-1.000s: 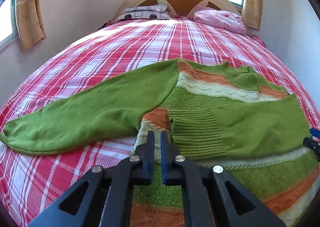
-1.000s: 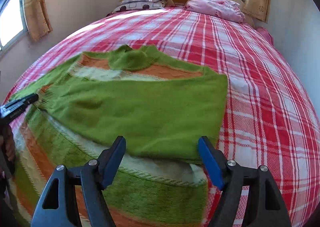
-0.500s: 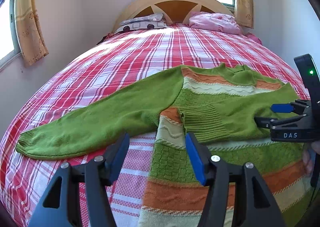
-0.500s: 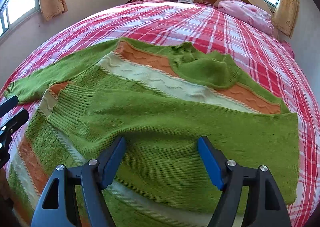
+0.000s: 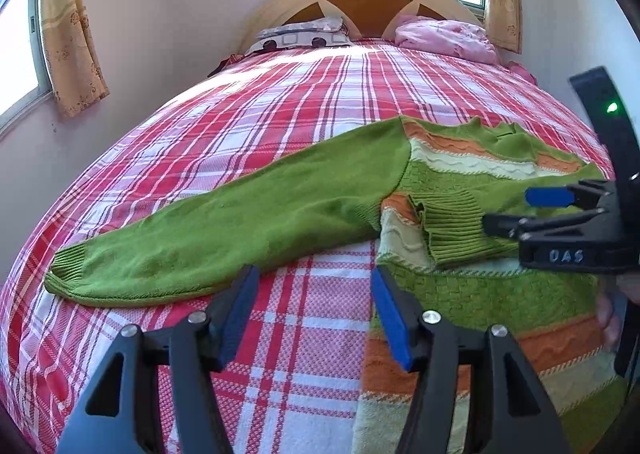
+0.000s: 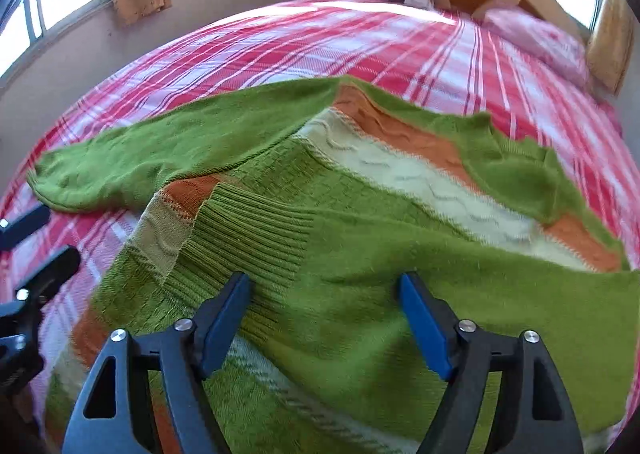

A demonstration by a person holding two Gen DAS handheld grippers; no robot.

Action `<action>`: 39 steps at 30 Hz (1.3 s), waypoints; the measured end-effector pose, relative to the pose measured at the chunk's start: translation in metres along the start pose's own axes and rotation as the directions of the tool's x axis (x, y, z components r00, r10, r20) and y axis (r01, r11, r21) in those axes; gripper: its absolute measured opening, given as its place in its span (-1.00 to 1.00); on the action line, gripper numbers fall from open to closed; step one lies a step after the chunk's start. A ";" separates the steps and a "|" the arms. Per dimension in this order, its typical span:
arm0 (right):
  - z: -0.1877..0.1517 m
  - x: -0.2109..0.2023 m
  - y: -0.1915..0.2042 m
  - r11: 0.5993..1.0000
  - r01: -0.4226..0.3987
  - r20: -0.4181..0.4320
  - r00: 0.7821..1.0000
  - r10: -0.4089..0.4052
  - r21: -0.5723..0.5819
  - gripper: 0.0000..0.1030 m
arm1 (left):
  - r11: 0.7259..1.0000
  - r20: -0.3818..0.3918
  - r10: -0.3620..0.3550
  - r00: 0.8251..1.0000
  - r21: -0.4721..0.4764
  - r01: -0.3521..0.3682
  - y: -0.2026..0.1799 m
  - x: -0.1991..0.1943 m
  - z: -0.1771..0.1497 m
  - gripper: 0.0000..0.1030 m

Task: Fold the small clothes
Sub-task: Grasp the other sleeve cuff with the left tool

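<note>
The green striped sweater (image 5: 460,221) lies flat on the plaid bedcover (image 5: 280,113), with one sleeve already folded across its body and the other sleeve (image 5: 224,230) stretched out to the left, its long axis going from the shoulder down to the cuff near the bed's left edge. This open sleeve lies just ahead of the left gripper (image 5: 314,294), a little to its left, so the left hand seems the nearer one for the next fold. Its jaws have just been opening and stand wide, with only bedcover between them. The right gripper (image 6: 324,290) hovers over the folded sleeve, jaws wide, holding nothing.
</note>
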State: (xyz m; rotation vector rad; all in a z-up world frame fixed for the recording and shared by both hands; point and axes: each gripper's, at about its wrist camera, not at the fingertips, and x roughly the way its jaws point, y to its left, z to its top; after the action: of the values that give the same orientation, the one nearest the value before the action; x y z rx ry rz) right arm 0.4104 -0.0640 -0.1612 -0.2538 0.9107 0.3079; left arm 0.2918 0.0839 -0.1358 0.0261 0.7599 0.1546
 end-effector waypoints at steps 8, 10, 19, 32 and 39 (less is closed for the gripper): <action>-0.004 -0.002 0.017 0.998 -0.036 0.065 0.997 0.039 -0.049 0.55 | 0.987 0.006 0.155 0.988 -0.039 -0.155 0.072 -0.014 -0.016 0.65; -0.004 -0.002 0.018 0.998 -0.029 0.069 0.997 0.033 -0.047 0.55 | 0.968 -0.010 0.235 0.972 -0.082 -0.235 0.109 -0.015 -0.021 0.65; -0.007 -0.004 0.019 0.999 -0.016 0.082 0.996 0.020 -0.048 0.55 | 0.817 -0.161 0.340 0.927 -0.438 -0.376 0.244 -0.006 -0.034 0.61; -0.008 -0.005 0.018 0.999 -0.009 0.087 0.996 0.013 -0.046 0.56 | 0.744 -0.194 0.220 0.956 -0.600 -0.294 0.258 0.045 -0.037 0.04; -0.008 -0.006 0.018 0.999 -0.011 0.087 0.996 0.014 -0.042 0.57 | 0.744 -0.132 0.180 0.975 -0.629 -0.223 0.274 0.035 -0.038 -0.84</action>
State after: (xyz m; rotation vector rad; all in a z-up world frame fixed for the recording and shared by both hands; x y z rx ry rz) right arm 0.3945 -0.0509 -0.1631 -0.2707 0.8209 0.3472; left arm 0.2546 0.3587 -0.1657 -0.5608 0.7333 0.6255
